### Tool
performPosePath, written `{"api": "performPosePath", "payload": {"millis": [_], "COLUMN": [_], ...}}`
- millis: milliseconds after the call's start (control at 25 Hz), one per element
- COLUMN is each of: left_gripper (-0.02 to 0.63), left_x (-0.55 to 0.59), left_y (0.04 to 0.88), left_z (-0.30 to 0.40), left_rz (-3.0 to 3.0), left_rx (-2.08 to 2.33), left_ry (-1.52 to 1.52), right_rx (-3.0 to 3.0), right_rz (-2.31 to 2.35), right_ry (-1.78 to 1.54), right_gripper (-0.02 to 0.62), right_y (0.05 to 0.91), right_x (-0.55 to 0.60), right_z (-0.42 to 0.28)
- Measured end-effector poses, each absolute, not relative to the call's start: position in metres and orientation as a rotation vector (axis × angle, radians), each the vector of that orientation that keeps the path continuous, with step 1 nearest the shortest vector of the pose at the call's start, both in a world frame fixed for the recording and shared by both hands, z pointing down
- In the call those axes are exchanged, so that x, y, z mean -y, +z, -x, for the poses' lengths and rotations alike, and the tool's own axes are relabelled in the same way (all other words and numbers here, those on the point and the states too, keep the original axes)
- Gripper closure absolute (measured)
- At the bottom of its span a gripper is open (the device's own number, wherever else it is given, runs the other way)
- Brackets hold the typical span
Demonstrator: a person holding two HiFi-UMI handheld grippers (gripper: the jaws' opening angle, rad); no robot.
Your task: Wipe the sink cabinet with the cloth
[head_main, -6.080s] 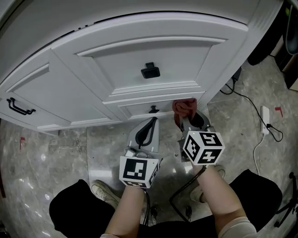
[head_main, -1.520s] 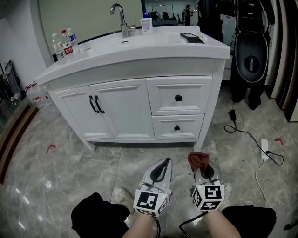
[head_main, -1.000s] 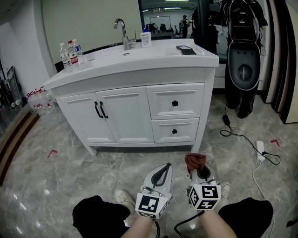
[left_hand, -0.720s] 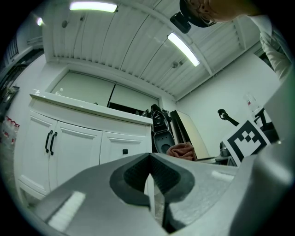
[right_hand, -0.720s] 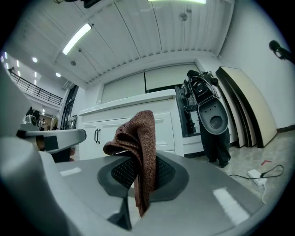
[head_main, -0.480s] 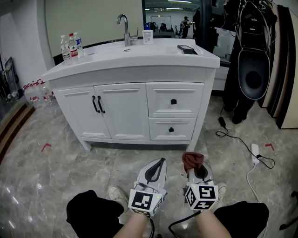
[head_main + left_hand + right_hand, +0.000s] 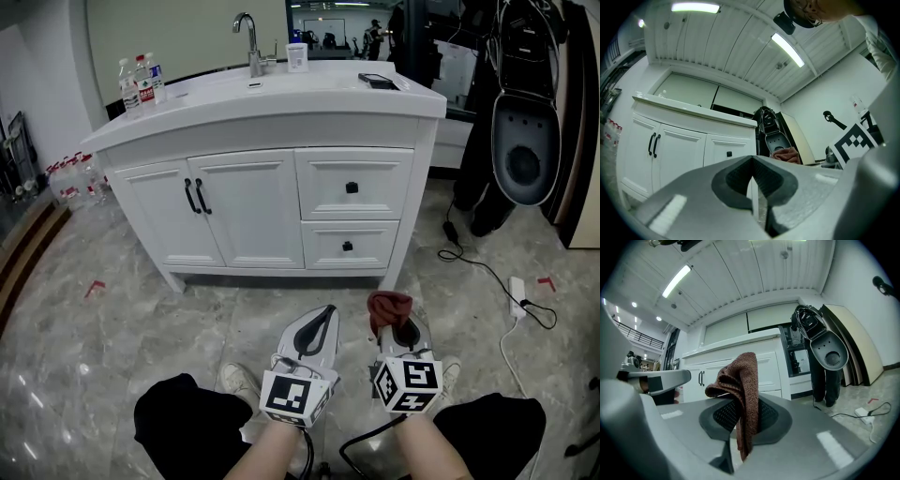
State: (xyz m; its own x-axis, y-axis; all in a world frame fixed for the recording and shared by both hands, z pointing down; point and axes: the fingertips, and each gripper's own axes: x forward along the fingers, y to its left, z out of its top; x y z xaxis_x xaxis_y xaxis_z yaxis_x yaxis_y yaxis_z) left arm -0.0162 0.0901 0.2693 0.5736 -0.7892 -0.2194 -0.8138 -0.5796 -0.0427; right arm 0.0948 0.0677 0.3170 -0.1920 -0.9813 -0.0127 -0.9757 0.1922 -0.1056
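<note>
The white sink cabinet [image 7: 281,178] stands well ahead of me, with two doors on the left and two drawers on the right. My right gripper [image 7: 392,317] is shut on a reddish-brown cloth [image 7: 389,304], which bunches above its jaws [image 7: 740,380]. My left gripper [image 7: 319,323] is shut with nothing in it; its jaws meet in the left gripper view [image 7: 752,176]. Both grippers hang low over the floor, about a step back from the cabinet [image 7: 740,362].
A faucet [image 7: 246,33], water bottles [image 7: 136,80] and a phone [image 7: 378,82] sit on the countertop. A cable and power strip [image 7: 516,291] lie on the marble floor at right. A dark golf bag [image 7: 525,141] stands right of the cabinet. More bottles [image 7: 70,178] stand far left.
Six seconds ago the cloth was up against the lower drawer; I have since backed away, and the whole cabinet is in view. Over the last second the view shifted only slightly.
</note>
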Motion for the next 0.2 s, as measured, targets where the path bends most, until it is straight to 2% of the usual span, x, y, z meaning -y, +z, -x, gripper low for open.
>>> {"api": "performPosePath", "payload": {"millis": [200], "left_gripper": [0.606], "left_x": [-0.0843], "left_y": [0.2665], "left_z": [0.0189], "left_rz": [2.661], "left_rx": [-1.374], "left_ry": [0.270], "right_rx": [-2.370], "right_rz": [1.944], "right_ry": [-0.118], "right_gripper": [0.517], "right_y": [0.3179], "right_x": [-0.0621], "right_z": [-0.0901]}}
